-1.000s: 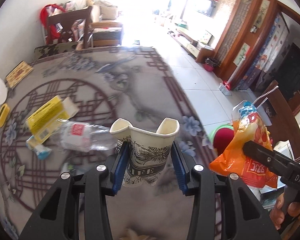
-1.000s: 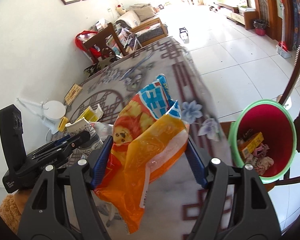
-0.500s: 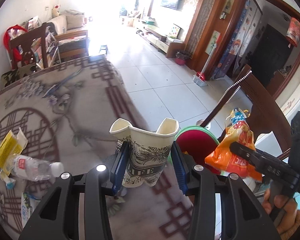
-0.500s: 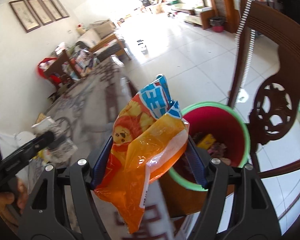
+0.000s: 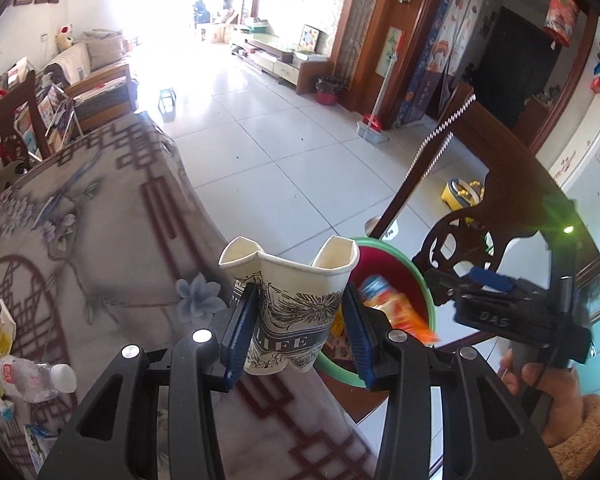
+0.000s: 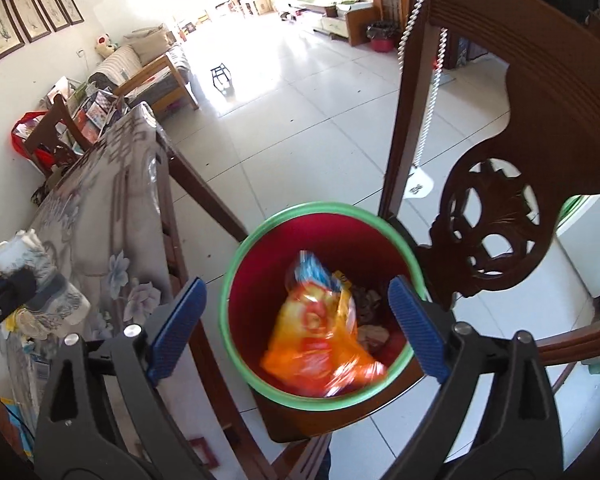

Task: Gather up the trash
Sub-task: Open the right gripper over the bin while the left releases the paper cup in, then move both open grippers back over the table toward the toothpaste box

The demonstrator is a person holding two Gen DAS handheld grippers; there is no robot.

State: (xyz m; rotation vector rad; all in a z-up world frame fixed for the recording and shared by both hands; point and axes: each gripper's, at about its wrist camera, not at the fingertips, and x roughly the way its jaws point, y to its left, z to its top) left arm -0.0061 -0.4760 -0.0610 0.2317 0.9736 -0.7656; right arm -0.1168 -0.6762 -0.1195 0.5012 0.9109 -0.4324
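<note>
1. The left gripper point(image 5: 300, 322) has its blue-padded jaws pinching a crumpled white paper cup with dark print point(image 5: 294, 304), held upright over the patterned worktop point(image 5: 100, 216) edge.
2. The right gripper point(image 6: 296, 328) has its jaws spreading, nothing between them.
3. The orange and blue plastic snack bag point(image 6: 320, 332), blurred, lies inside the red bin with a green rim point(image 6: 236, 264), below and beyond those jaws.
</note>
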